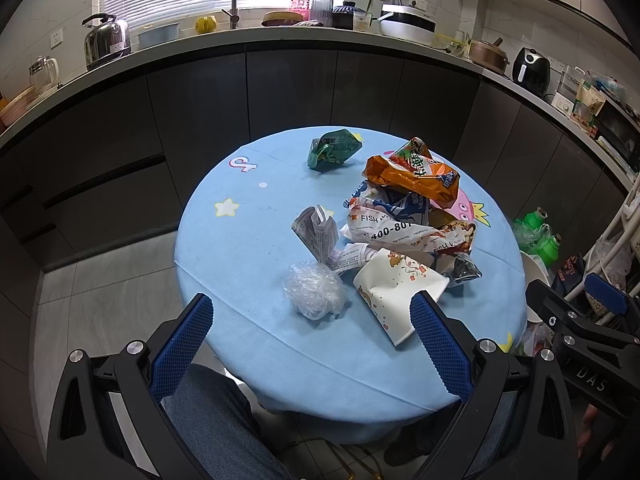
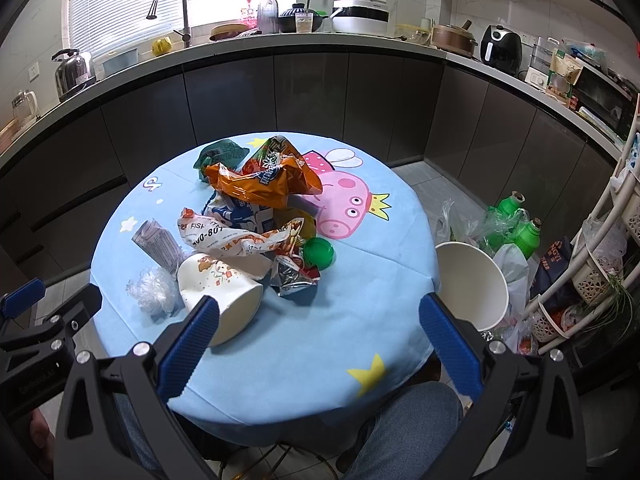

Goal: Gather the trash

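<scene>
Blue table (image 2: 360, 312) holds trash pile (image 2: 248, 216); left gripper (image 1: 312, 320), right gripper (image 2: 320, 316) agape

Round table's light-blue cloth (image 2: 280, 340) carries yellow stars and a pink cartoon pig. Crumpled orange snack bag (image 2: 260, 184); dark-green foil wrapper (image 1: 334, 148); white paper cup (image 1: 396, 292) with orange speckles.

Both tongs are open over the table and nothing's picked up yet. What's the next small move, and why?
Probably ease the left tongs forward and down onto the crumpled clear plastic wrap. It lies just ahead of their open gap, nearest the table's front edge and a little apart from the tipped paper cup. The right tongs also hang open and empty.
</scene>
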{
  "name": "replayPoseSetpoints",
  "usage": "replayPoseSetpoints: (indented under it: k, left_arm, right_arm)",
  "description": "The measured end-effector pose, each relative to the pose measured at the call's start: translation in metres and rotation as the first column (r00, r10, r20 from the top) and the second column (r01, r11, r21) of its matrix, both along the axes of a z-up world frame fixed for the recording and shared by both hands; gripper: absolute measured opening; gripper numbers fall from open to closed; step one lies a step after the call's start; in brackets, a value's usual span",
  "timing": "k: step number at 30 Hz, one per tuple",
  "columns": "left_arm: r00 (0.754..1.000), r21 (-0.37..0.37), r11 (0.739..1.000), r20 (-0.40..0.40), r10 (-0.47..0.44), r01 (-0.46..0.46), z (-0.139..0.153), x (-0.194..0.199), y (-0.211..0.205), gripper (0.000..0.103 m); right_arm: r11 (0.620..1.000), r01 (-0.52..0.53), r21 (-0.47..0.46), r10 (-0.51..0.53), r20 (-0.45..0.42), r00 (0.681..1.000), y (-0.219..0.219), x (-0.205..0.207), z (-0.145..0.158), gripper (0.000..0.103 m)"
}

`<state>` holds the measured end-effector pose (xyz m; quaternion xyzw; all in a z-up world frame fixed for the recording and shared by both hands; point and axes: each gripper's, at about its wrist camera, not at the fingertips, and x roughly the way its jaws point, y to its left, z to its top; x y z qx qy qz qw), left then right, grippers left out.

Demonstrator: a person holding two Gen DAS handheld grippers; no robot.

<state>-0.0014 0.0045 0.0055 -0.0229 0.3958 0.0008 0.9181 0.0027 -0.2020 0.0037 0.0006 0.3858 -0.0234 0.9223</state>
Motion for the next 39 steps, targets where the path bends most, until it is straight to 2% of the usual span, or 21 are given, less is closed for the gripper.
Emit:
replayPoseSetpoints:
  k: [27, 29, 31, 34, 37, 38, 39]
  left_arm:
    - [1.000, -0.004, 1.000, -0.017, 0.001, -0.001, -0.002, 0.009, 0.003, 0.094]
    - [1.000, -0.014, 1.000, -0.014, -0.003, 0.002, -0.003, 0.013, 0.010, 0.094]
    - [1.000, -0.028, 1.000, -0.007, 0.005, -0.005, -0.003, 0.016, 0.023, 0.094]
    - [1.000, -0.036, 0.999, 0.014, 0.017, -0.017, -0.006, 0.021, 0.044, 0.094]
    - [1.000, -0.094, 0.996, -0.002, 0.005, -0.005, -0.013, 0.030, 0.060, 0.094]
    - [1.000, -0.115, 0.993, -0.015, -0.008, 0.006, -0.016, 0.034, 0.063, 0.094]
    - [1.000, -0.125, 0.992, -0.021, -0.018, 0.016, -0.018, 0.037, 0.063, 0.094]
  right_arm:
    - [1.000, -0.016, 0.014, 0.017, -0.033, 0.999, 0.004, 0.011, -0.012, 0.100]
    - [0.995, -0.056, 0.081, 0.058, -0.026, 0.998, 0.002, 0.012, -0.015, 0.100]
    - [0.975, -0.139, 0.176, 0.143, -0.012, 0.990, 0.003, 0.013, -0.022, 0.100]
    - [0.948, -0.242, 0.208, 0.262, -0.076, 0.962, 0.020, 0.019, -0.040, 0.100]
    - [0.917, -0.277, 0.288, 0.316, -0.099, 0.944, 0.034, 0.030, -0.059, 0.099]
    - [0.906, -0.278, 0.318, 0.329, -0.117, 0.937, 0.037, 0.035, -0.066, 0.096]
    - [0.901, -0.271, 0.337, 0.335, -0.147, 0.931, 0.040, 0.041, -0.074, 0.085]
